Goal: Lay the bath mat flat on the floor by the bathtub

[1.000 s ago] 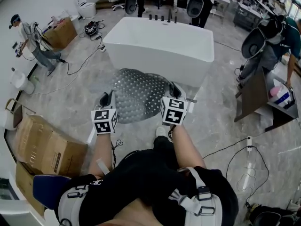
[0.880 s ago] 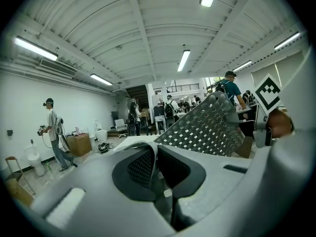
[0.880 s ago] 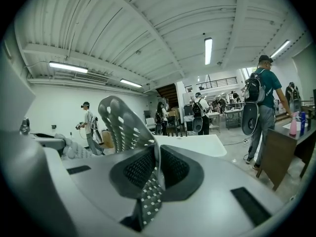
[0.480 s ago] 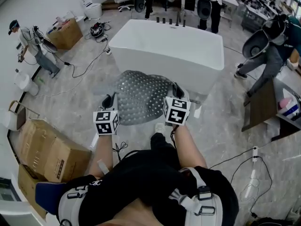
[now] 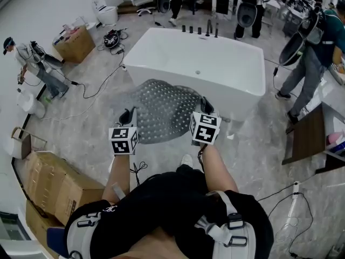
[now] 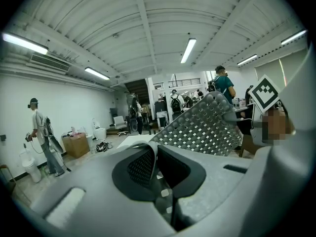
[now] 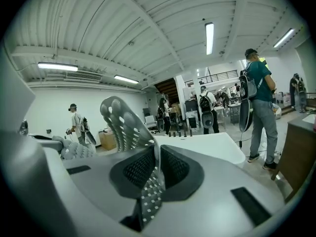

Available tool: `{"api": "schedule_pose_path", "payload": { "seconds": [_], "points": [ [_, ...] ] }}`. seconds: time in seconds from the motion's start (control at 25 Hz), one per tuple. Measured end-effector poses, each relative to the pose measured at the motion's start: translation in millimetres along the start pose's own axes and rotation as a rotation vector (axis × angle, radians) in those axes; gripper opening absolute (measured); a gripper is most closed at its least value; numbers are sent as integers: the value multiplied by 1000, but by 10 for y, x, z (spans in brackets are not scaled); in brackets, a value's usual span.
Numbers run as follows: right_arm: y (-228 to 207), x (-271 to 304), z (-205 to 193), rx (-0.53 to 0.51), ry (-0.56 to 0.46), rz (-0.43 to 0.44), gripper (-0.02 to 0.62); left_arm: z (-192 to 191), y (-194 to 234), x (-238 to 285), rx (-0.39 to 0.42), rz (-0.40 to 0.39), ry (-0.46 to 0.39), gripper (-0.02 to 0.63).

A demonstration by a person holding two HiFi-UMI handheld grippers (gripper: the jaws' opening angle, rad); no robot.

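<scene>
The bath mat (image 5: 159,109) is a grey see-through sheet dotted with bumps and holes. It hangs spread in the air in front of the white bathtub (image 5: 199,63), above the marble floor. My left gripper (image 5: 129,116) is shut on the mat's near left edge. My right gripper (image 5: 205,106) is shut on its near right edge. In the left gripper view the mat (image 6: 205,127) rises from the closed left gripper (image 6: 156,164) to the right. The right gripper view shows the mat's edge (image 7: 123,125) curling up to the left of the closed right gripper (image 7: 158,169).
Cardboard boxes (image 5: 54,182) stand at the near left. Cables (image 5: 91,80) trail over the floor left of the tub. One person (image 5: 38,63) stands far left, another (image 5: 318,53) at the right beside a brown board (image 5: 307,134). My shoe (image 5: 186,161) is below the mat.
Both grippers keep their hold on the mat and stay level. The view has shifted so the tub sits further right. The person at the right has straightened up and stepped away.
</scene>
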State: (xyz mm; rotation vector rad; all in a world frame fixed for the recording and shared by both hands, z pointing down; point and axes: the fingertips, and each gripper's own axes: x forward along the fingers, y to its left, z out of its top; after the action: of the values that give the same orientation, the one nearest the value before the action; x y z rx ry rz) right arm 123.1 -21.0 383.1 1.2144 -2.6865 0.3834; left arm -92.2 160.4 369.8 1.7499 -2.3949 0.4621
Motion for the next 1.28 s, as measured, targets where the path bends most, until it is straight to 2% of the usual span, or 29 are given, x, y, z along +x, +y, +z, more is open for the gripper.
{"api": "schedule_pose_path", "payload": {
  "seconds": [0.28, 0.6, 1.0, 1.28],
  "points": [
    [-394, 765, 252, 21, 26, -36, 23, 309, 107, 971, -40, -44, 21, 17],
    [-956, 1436, 275, 45, 69, -78, 23, 370, -164, 1920, -10, -115, 84, 17],
    [-1362, 1798, 158, 100, 124, -135, 23, 413, -398, 2562, 21, -194, 112, 18],
    [-1405, 1846, 177, 120, 115, -209, 23, 418, -314, 2849, 21, -251, 116, 18]
  ]
}}
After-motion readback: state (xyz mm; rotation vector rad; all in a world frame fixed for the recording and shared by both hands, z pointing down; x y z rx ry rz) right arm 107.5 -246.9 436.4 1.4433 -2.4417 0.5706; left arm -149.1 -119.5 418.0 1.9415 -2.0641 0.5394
